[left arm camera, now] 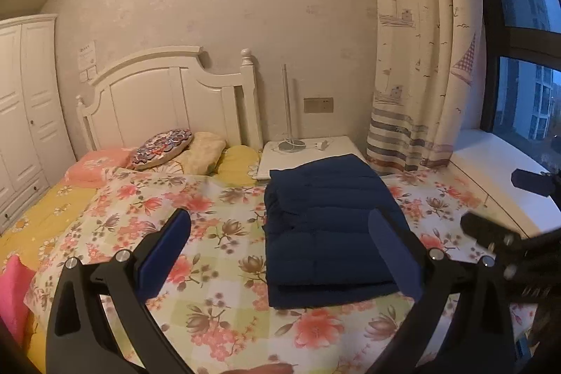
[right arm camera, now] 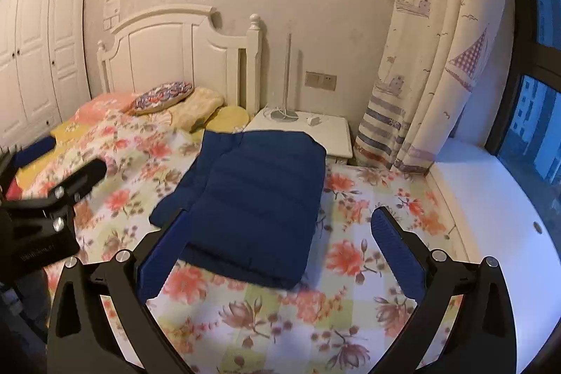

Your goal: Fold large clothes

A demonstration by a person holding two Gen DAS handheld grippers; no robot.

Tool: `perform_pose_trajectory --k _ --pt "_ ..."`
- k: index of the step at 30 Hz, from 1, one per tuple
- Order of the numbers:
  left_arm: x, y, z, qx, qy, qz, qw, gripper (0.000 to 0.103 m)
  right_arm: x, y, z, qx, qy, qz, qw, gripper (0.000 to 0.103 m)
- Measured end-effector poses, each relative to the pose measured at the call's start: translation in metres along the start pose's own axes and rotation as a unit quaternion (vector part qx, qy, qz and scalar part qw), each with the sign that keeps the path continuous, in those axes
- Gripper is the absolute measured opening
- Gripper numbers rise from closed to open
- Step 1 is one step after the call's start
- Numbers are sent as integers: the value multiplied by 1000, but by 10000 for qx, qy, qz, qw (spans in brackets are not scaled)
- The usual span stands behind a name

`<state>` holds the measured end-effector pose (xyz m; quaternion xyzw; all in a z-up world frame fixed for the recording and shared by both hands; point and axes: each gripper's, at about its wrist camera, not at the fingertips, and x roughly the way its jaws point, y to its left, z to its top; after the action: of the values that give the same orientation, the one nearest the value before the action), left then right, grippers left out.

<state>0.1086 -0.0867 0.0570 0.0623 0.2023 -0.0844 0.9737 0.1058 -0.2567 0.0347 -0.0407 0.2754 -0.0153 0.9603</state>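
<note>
Both grippers, left gripper (left arm camera: pixel 280 247) and right gripper (right arm camera: pixel 280 247), hang with jaws spread wide, holding nothing. Past them the navy jacket (left arm camera: pixel 329 226) lies folded on the floral bedspread (left arm camera: pixel 224 269) (pillows (left arm camera: pixel 164 148) further back).

A floral quilt (left arm camera: pixel 217 272) covers the bed (left arm camera: pixel 42 216), with a yellow sheet showing along its left edge. At the head end, against the white headboard (left arm camera: pixel 157 100), lie an orange pillow (left arm camera: pixel 98 163), a round patterned cushion (left arm camera: pixel 163 148) and a pale yellow pillow (left arm camera: pixel 203 151). Beside the bed's head corner stands a white nightstand (right arm camera: pixel 315 132) carrying a lamp base (right arm camera: pixel 284 114). A sailboat curtain (left arm camera: pixel 420 58) hangs by the window (left arm camera: pixel 526 58); a white wardrobe (right arm camera: pixel 38 51) stands left.
</note>
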Motion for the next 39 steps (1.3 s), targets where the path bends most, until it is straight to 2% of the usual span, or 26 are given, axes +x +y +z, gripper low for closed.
perform_pose_trajectory --k 3,10,39 --pt "-3 -1 -1 41 43 139 9999 101 -8 9 -4 -156 -25 -32 9999 98" --pt "0 0 -5 37 205 46 9998 101 -20 24 -8 -349 -127 -25 9993 98" --pt "3 12 -15 -93 368 92 9992 101 -13 13 -22 -89 -27 44 9999 98"
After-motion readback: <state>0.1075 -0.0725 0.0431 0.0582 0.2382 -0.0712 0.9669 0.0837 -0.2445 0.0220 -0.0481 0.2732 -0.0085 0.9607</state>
